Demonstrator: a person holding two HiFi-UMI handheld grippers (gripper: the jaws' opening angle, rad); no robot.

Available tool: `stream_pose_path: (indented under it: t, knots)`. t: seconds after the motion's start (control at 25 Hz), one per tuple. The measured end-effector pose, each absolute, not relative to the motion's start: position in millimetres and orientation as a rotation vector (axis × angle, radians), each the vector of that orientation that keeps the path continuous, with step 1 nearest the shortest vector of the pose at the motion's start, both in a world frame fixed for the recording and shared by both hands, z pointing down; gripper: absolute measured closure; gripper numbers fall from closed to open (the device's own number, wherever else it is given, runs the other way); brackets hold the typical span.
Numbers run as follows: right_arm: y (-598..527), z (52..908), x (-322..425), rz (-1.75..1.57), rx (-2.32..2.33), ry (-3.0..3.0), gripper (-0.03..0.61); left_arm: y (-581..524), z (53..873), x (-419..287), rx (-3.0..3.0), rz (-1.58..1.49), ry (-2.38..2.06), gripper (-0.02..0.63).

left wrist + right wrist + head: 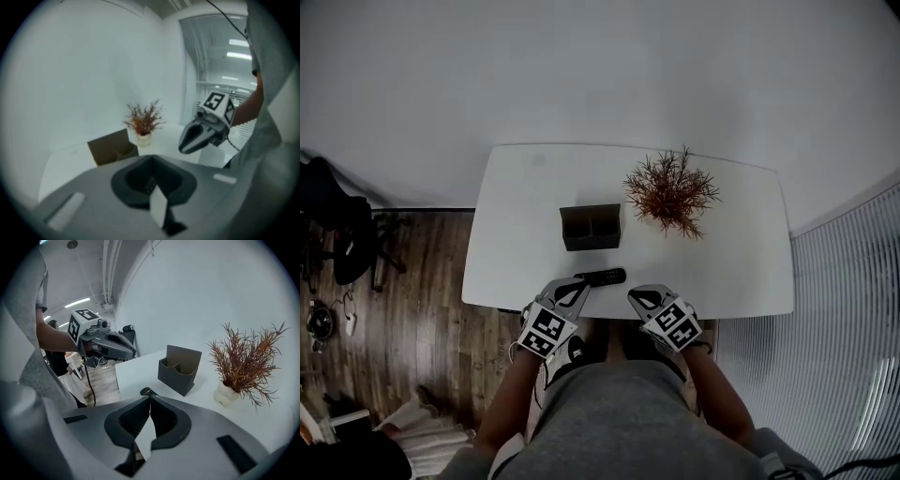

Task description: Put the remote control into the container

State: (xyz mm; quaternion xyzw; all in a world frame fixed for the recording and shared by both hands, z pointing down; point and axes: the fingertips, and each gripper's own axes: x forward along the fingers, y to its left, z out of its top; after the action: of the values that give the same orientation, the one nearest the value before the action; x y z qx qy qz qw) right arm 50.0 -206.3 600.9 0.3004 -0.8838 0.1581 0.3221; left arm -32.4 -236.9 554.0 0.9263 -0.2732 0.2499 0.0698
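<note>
Remote (601, 277) lies flat on the white desk (516, 234), nr the front edge, in front of the dark container (591, 227) but apart from it. Left gripper (577, 285) hovers w/ its tip just beside the remote's left end, fingers together, empty. Right gripper (636, 296) hangs over the desk edge, a little right of the remote, fingers also together & empty. Plant (671, 194) stands right of the container.

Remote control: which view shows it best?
Head view: the whole remote control lies on the white table, just in front of the container. The right gripper view shows only one end of it; the left gripper view shows none of it.
</note>
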Motion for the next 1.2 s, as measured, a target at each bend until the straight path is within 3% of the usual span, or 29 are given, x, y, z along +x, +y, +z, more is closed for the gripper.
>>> stream_pose_path:
  t: [0.44,0.64,0.72,0.88,1.2]
  knots:
    - [-225.7,612.6,81.4,0.46,0.724,-2.341,0.56,-252.0,598.7,25.6,2.76,0.995,-0.632,0.614]
    - [-228.5,629.6,95.1,0.494,0.725,-2.328,0.56,-256.7,636.3,37.1,2.71,1.251,-0.493,0.612]
    - [-229.1,633.0,98.5,0.504,0.73,-2.324,0.56,-257.2,654.5,40.6,2.679,1.391,-0.409,0.521]
    - [-227.9,637.7,104.7,0.537,0.736,-2.324,0.56,-250.6,688.2,47.0,2.59,1.633,-0.2,0.398]
    - [-222.0,644.0,115.5,0.595,0.756,-2.315,0.56,-244.8,726.1,61.8,2.503,1.829,-0.017,0.371]
